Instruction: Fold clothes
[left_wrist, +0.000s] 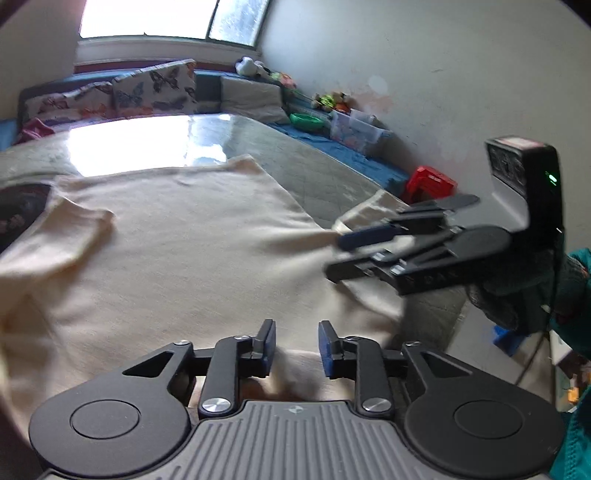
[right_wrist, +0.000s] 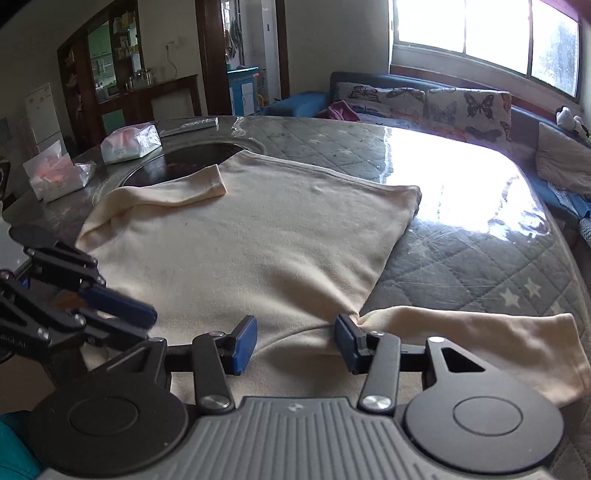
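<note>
Blue-padded fingers of the right gripper (right_wrist: 295, 341) stood apart, straddling a bunched ridge of the cream shirt (right_wrist: 258, 236) where the right sleeve (right_wrist: 480, 339) met the body; cloth lay between the pads, yet they were not pinched on it. Fingers of the left gripper (left_wrist: 297, 345) also stood apart, low over the shirt's near edge, with a small hump of fabric between them but no grip visible.

Outward from the shirt: it lay spread across the tabletop (right_wrist: 461, 258), whose quilted grey cover sat under clear plastic. The shirt's left sleeve (right_wrist: 177, 188) lay folded inward over the chest, while the right sleeve trailed outward past the shirt's side. Beyond the shirt's far hem sat a dark round inset (right_wrist: 184, 162), and beside that, two packs of tissues (right_wrist: 131, 142).

Judged from this, the sleeve folds were in hand, one sleeve in and the other out. The next move would call for closing on the right sleeve near its seam and carrying it flat across the body without dragging the shirt.

Print on the tissue packs was too small to read; no other writing was legible.
</note>
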